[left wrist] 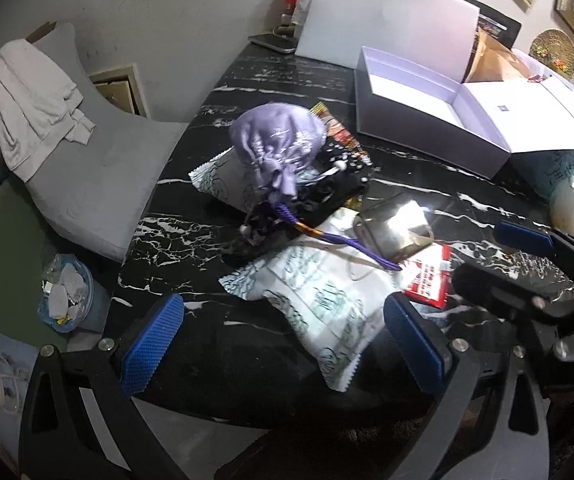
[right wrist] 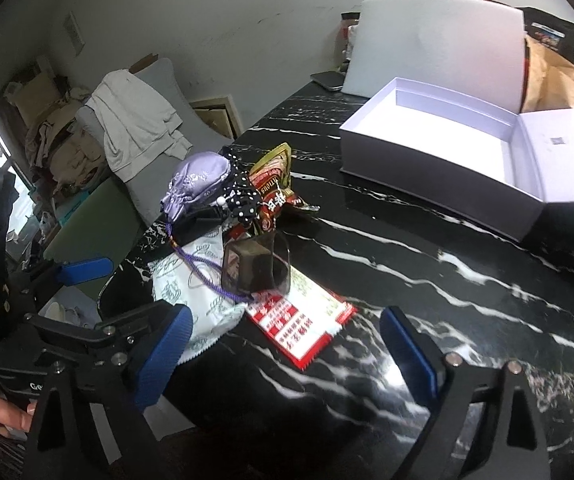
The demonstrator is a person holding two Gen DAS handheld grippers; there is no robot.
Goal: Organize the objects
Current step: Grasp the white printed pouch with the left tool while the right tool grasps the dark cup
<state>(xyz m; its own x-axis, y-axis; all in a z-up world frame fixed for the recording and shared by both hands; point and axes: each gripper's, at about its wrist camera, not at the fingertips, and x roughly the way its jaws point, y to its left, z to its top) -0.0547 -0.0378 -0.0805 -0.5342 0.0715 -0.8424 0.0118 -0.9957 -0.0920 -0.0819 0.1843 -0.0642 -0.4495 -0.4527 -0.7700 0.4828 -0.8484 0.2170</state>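
Left wrist view puts my left claw [left wrist: 283, 344] wide apart above the near edge of the surface [left wrist: 271, 80], nothing between its pads, with the white snack packet [left wrist: 319, 300] lying just ahead of it. I judge that packet light, puffy and crinkly; I would pinch it across its narrow middle, since a crimped end may slip. The right claw [right wrist: 283, 354] is also wide and bare, hovering over the red-and-white sachet [right wrist: 303, 320], which lies flat near the same edge and looks thin and hard to lift off the stone.

Behind them sits the heap: a purple drawstring pouch [left wrist: 277, 140] on top, soft and floppy, best taken by its gathered neck or the cord [left wrist: 347, 242]. A small shiny box [left wrist: 395, 234] rests partly on the packet and looks stiff and slick. A red snack wrapper [right wrist: 275, 196] lies under a dotted black cloth [right wrist: 243, 196].

The white gift box [left wrist: 411, 92] stands open toward the far right corner, lid hinged back, holding nothing I can see.
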